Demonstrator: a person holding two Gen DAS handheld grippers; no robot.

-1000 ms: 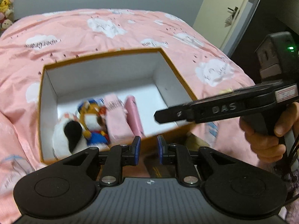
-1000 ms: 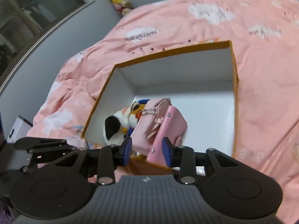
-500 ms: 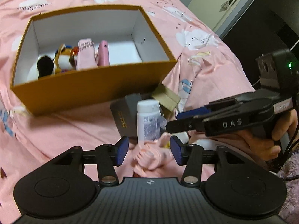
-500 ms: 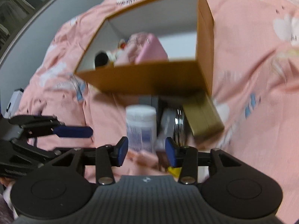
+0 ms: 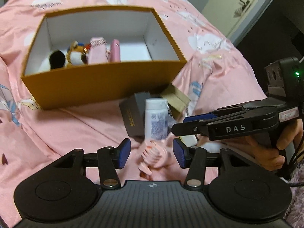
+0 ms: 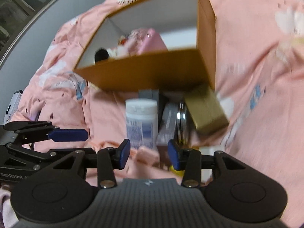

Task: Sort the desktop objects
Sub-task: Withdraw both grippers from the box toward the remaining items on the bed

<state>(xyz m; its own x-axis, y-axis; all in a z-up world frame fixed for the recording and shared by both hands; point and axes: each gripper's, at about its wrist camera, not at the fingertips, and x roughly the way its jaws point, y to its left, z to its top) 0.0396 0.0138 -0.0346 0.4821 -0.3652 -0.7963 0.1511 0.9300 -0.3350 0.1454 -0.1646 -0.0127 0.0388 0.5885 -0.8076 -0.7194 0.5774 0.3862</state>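
An orange box point(image 5: 106, 79) with a white inside sits on the pink bedspread; it holds a plush toy point(image 5: 74, 54), a pink pouch point(image 5: 96, 51) and a pink case point(image 5: 115, 50). In front of it lie a white bottle point(image 5: 155, 119), a dark grey box point(image 5: 133, 115), a brown carton point(image 5: 175, 96) and a pink hair claw point(image 5: 153, 156). My left gripper point(image 5: 152, 154) is open, with the hair claw between its fingers. My right gripper point(image 6: 149, 154) is open and empty just short of the white bottle point(image 6: 141, 121); it also shows from the side in the left wrist view point(image 5: 197, 123).
The box point(image 6: 152, 76) also shows in the right wrist view, with the brown carton point(image 6: 207, 110), a silver-rimmed round thing point(image 6: 180, 121) and a grey box point(image 6: 167, 123) beside the bottle. A door point(image 5: 243, 5) stands at the far right. The left gripper point(image 6: 68, 134) shows at left.
Both grippers pulled back from over the box to the items in front of it and opened wider. The left one now straddles the hair claw.
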